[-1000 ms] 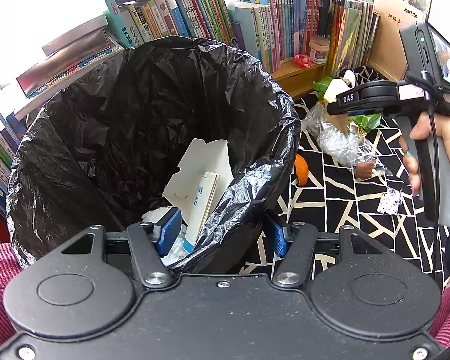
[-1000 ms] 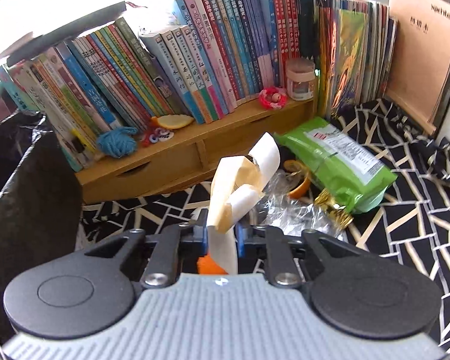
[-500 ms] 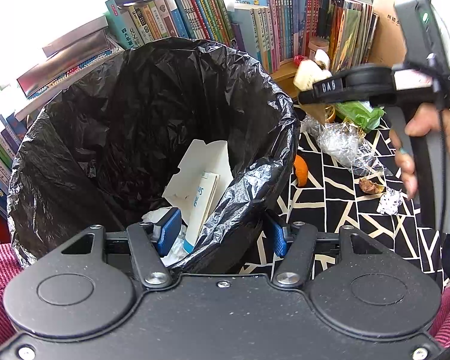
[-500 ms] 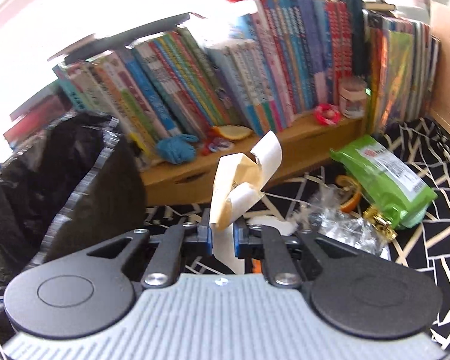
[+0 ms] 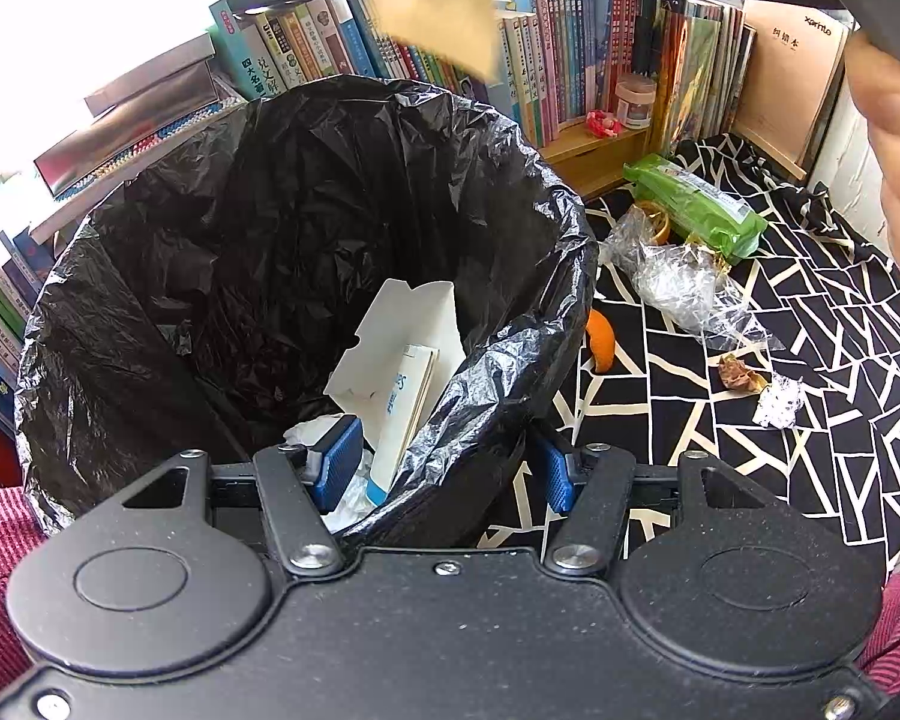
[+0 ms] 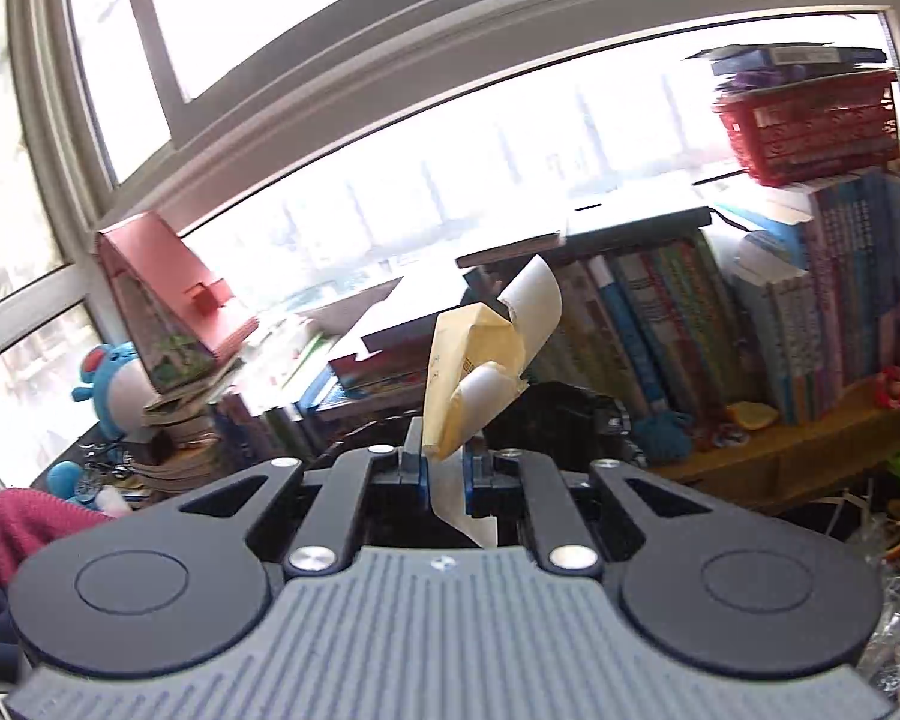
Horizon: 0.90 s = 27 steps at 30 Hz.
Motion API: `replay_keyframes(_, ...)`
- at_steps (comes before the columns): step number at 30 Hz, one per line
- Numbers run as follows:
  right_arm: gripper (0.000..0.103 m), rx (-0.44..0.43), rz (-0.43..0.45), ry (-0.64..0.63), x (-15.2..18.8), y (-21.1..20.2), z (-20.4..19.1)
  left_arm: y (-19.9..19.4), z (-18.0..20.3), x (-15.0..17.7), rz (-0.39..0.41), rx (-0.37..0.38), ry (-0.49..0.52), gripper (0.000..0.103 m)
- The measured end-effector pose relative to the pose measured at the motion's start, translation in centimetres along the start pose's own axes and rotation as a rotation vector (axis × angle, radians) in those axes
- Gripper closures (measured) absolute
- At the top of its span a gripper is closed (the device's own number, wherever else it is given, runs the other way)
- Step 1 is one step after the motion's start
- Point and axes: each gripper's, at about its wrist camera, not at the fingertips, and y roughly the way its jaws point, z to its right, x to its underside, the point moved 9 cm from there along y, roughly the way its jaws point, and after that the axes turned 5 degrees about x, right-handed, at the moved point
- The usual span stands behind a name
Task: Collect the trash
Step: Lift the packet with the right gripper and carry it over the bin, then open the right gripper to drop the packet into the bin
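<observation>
A bin lined with a black bag (image 5: 306,222) fills the left wrist view. It holds a white carton (image 5: 402,348) and tissue. My left gripper (image 5: 450,474) straddles the bin's near rim, one pad inside and one outside, closed on the rim. My right gripper (image 6: 447,474) is shut on a crumpled yellow and white paper strip (image 6: 480,372). In the left wrist view that paper (image 5: 444,18) hangs at the top edge, above the bin's far side. On the patterned cloth (image 5: 810,480) lie a green packet (image 5: 696,207), clear wrap (image 5: 678,282), an orange peel (image 5: 600,342), a brown scrap (image 5: 738,372) and a foil ball (image 5: 780,402).
A wooden shelf (image 5: 594,150) packed with upright books runs behind the bin and the cloth. A small jar (image 5: 633,99) stands on it. The person's hand (image 5: 894,150) is at the right edge. A red basket (image 6: 810,126) sits on top of the books, under a window.
The right gripper has risen with the paper and swung left, from beside the trash on the cloth to above the bin. The left gripper and bin have not moved.
</observation>
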Motion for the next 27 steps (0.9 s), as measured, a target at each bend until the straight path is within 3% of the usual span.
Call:
replay_keyframes(7,0.085,-0.100,-0.082,-0.012,2.3,1.6,-1.8,-0.3,0.3,0.1,0.006,-0.001,0.009,0.044)
replay_keyframes(12,0.070,-0.134,-0.127,0.007,3.6,2.2,-1.8,-0.3,0.3,0.1,0.007,-0.001,0.009,0.044)
replay_keyframes(14,0.068,-0.142,-0.132,0.009,3.7,2.2,-1.8,-0.3,0.3,0.1,0.007,-0.001,0.010,0.044)
replay_keyframes(19,0.045,-0.147,-0.138,0.016,3.9,2.3,-1.6,-0.2,0.4,0.1,0.009,-0.001,0.012,0.043)
replay_keyframes(27,0.030,-0.115,-0.129,0.034,3.7,2.3,-0.7,-0.2,0.4,0.1,0.009,-0.001,0.012,0.043)
